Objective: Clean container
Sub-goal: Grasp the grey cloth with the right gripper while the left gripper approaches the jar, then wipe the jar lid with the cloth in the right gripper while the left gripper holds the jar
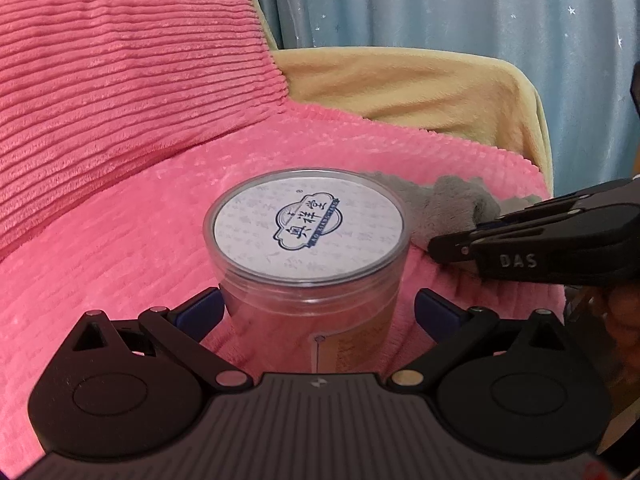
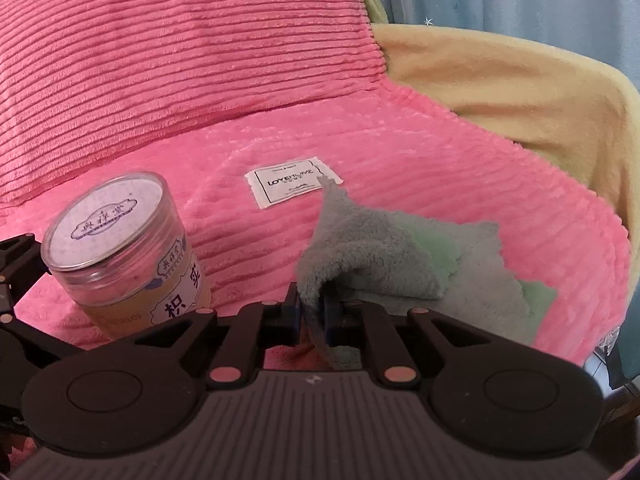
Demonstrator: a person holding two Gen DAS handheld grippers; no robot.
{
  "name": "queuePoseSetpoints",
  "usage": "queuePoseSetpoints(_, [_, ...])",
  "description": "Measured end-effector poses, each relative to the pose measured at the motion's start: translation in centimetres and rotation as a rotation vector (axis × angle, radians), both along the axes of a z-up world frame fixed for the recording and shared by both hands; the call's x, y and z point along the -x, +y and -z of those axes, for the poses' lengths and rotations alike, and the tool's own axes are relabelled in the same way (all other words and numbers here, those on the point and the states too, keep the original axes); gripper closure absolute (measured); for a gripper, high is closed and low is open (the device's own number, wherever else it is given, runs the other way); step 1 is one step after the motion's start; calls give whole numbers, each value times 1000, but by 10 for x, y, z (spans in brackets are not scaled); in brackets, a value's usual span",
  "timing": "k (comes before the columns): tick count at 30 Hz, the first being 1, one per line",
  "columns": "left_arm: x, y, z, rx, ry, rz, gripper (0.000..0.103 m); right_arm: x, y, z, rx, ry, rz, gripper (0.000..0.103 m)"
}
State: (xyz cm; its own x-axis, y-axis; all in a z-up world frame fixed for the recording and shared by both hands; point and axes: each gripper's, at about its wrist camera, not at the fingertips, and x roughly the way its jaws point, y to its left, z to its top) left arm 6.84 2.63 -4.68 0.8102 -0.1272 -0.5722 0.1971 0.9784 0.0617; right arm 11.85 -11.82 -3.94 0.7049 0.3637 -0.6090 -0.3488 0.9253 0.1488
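Observation:
A clear plastic jar (image 1: 308, 240) with a white printed lid stands upright on the pink blanket, and it also shows in the right wrist view as the jar (image 2: 128, 256) at the left. My left gripper (image 1: 320, 312) is open, its blue pads (image 1: 204, 312) on either side of the jar's body; the left pad is at the wall and a thin gap shows on the right. My right gripper (image 2: 312, 310) is shut on a fold of the grey-green cloth (image 2: 384, 264), which lies crumpled to the jar's right. In the left wrist view the right gripper (image 1: 452, 246) sits beside the cloth (image 1: 452, 204).
A ribbed pink blanket (image 2: 440, 184) with a white LOVEHOME tag (image 2: 292, 182) covers the surface. A pink ribbed cushion (image 1: 112, 80) rises behind on the left. A yellow blanket (image 1: 420, 84) and a blue star-print curtain (image 1: 460, 4) are at the back right.

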Motion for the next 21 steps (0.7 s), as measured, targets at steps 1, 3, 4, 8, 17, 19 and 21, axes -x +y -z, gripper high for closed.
queuePoseSetpoints(1, [0,0,0,-4,-1,5,3,2,0,-1,2,-8,0,98])
queuePoseSetpoints(3, [-1,0,1,-11,-4,15,7,6,-1,-2,-1,-25,1,98])
queuePoseSetpoints(4, [-1,0,2,-14,-5,19,13,8,-2,-4,-5,-34,3,98])
queuePoseSetpoints(8, [-1,0,3,-28,-10,39,17,16,-8,-17,-51,-75,0,98])
queuePoseSetpoints(17, [4,-8,7,-35,-15,97,18,36,1,-64,-142,-183,-205,98])
queuePoseSetpoints(19, [4,-8,7,-27,-14,89,18,36,5,-65,-126,-176,-242,98])
queuePoseSetpoints(21, [5,-9,8,-24,-17,83,18,36,8,-64,-109,-170,-271,98])
